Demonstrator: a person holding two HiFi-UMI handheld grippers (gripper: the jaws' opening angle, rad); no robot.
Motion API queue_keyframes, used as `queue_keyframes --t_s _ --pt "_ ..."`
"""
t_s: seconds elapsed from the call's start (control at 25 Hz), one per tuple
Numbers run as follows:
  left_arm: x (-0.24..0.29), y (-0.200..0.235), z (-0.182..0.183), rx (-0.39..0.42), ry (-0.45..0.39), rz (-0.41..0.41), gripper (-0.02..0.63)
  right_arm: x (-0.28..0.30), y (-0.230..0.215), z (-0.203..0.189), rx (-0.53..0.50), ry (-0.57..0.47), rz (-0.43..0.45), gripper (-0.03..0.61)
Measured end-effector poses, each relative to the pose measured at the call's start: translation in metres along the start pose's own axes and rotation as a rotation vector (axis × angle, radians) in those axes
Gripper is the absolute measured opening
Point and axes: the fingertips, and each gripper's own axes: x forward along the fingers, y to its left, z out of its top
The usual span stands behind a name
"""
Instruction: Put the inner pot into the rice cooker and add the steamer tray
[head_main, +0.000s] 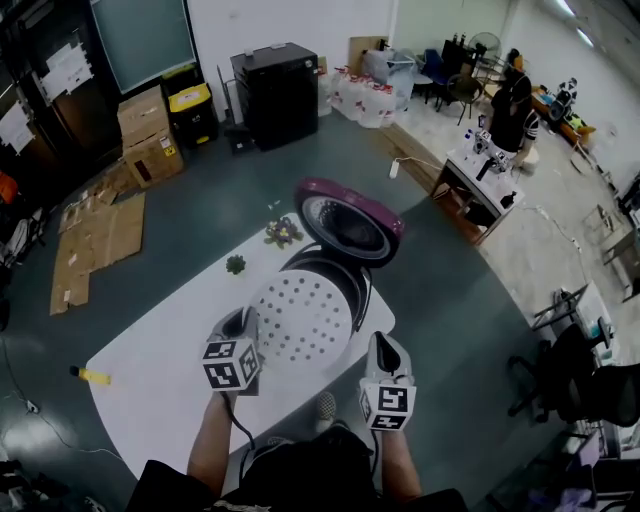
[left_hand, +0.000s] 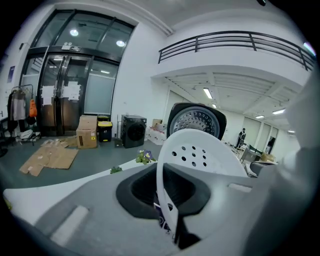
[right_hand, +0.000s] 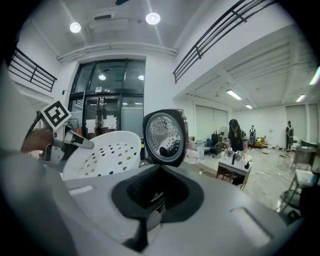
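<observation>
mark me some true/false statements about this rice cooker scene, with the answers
1. The rice cooker lid stands open. True.
2. The left tongs are shut on the rim of the steamer tray. True.
3. The right tongs grip the steamer tray as well. False: they are shut on nothing and are apart from it.
4. The steamer tray is a solid plate without holes. False: it is dotted with holes.
5. Two small plants sit on the white table. True.
</observation>
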Motion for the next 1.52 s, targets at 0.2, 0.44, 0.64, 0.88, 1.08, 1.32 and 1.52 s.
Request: queue_keyframes --t_s 0.2,0.44,0.64,0.88,1.08,1.32,1.52 --pt "0.037 -0.011 0.017 0.048 0.015 -0.020 0.029 0.016 -0.024 0.002 0.022 -0.005 -0.031 0.005" --pt "0.081 -0.019 0.012 0.101 0.076 -0.026 0.029 0.031 -0.051 -0.006 0.048 0.012 -0.062 0.005" --pt "0.109 -0.026 -0.001 0.126 0.131 -0.031 0.029 0.042 -0.069 -0.015 0.065 0.029 -0.076 0.006" --pt "0.135 -0.030 -0.011 0.182 0.203 -0.039 0.029 0.054 -0.079 -0.022 0.083 0.051 -0.081 0.005" --pt "0.149 -0.028 -0.022 0.247 0.258 -0.028 0.030 0.061 -0.089 -0.023 0.092 0.057 -0.084 0.006" --pt "0.163 -0.022 -0.036 0.263 0.312 -0.032 0.030 0.069 -0.093 -0.030 0.097 0.080 -0.077 0.005" --pt "0.174 -0.016 -0.047 0.278 0.357 -0.025 0.040 0.078 -0.090 -0.031 0.093 0.092 -0.057 0.006"
